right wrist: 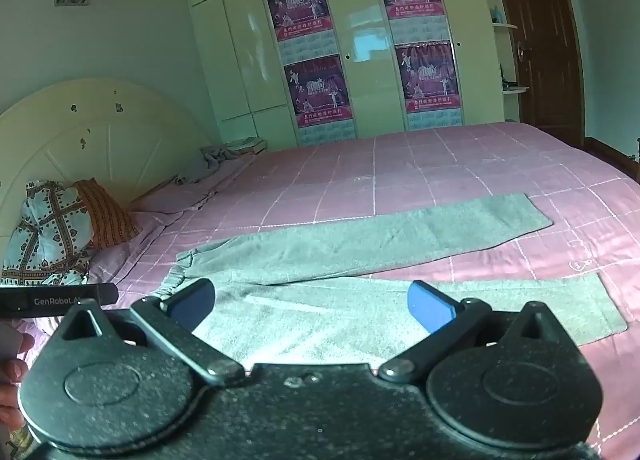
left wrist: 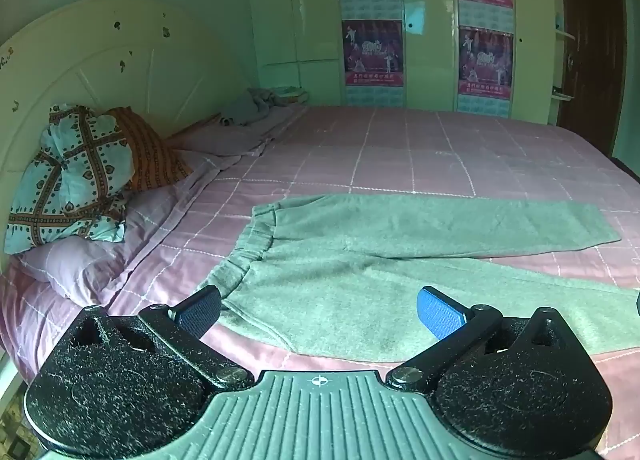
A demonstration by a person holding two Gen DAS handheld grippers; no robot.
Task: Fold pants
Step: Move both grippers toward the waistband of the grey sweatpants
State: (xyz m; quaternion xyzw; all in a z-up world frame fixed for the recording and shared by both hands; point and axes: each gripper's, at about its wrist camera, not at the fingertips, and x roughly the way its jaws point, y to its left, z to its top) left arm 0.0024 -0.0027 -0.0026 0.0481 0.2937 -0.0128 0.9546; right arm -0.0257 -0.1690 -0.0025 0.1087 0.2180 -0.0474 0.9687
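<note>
A pair of grey sweatpants [left wrist: 360, 280] lies flat on a pink bedspread [left wrist: 400, 148] crossed by thin white grid lines. The fabric looks thick and fleecy, with a gathered elastic waistband [left wrist: 256, 236] at the left and two long rectangular legs running right, splayed apart in a narrow V so a wedge of pink shows between them.

The left gripper [left wrist: 320, 312] hovers over the near leg close to the waistband, jaws released and wide apart, nothing between its blue ribbed pads [left wrist: 440, 316]. The right gripper [right wrist: 312, 304] sits above the same near leg, likewise spread and empty; whether either pad brushes the cloth is hard to judge from these angles.

At the far left, a patterned teal-and-brown pillow [left wrist: 68, 180] and an orange striped cushion [left wrist: 148, 148] lean against a curved cream headboard [left wrist: 100, 60]. Beyond the bed stands a glossy pale wardrobe [left wrist: 432, 40] bearing purple posters [left wrist: 372, 52], with a dark wooden door [right wrist: 536, 40] at the far right.
</note>
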